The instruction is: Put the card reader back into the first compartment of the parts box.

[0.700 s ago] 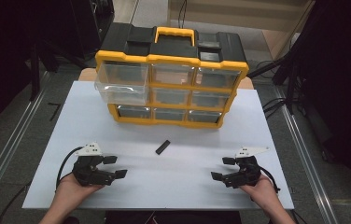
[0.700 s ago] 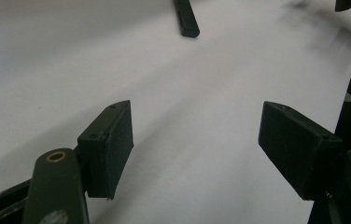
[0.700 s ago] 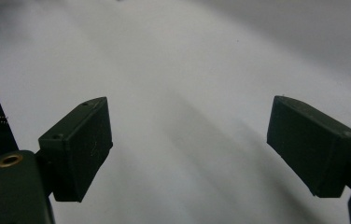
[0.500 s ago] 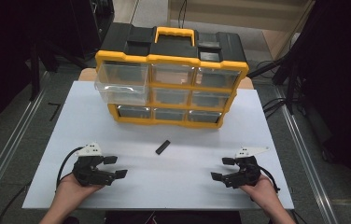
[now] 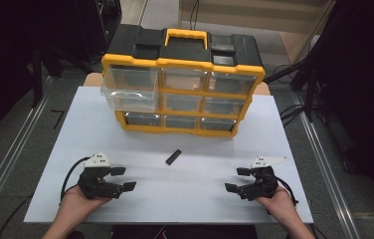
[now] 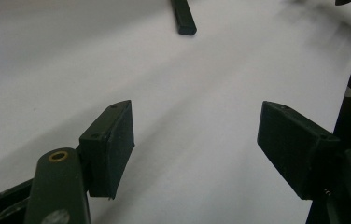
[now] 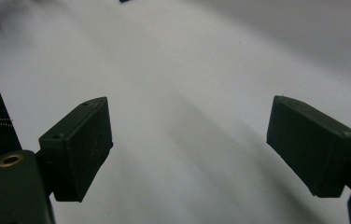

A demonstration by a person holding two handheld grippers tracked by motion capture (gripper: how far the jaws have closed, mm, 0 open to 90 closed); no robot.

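Note:
A yellow and black drawer cabinet (image 5: 182, 82) with clear drawers stands at the back of the white table (image 5: 175, 194). Its upper left drawer (image 5: 128, 89) is pulled out. A small black bar (image 5: 173, 157) lies on the table in front of it, also at the top of the left gripper view as the black bar (image 6: 183, 17). My left gripper (image 5: 124, 178) rests near the front left, open and empty; its own view shows the left gripper (image 6: 196, 140) wide apart over bare table. My right gripper (image 5: 236, 179) rests at the front right, open, as the right gripper (image 7: 190, 147) view confirms.
Metal rails run along both sides of the table on the floor. Cables trail from each gripper toward the front edge. Dark equipment stands to the left and right of the cabinet.

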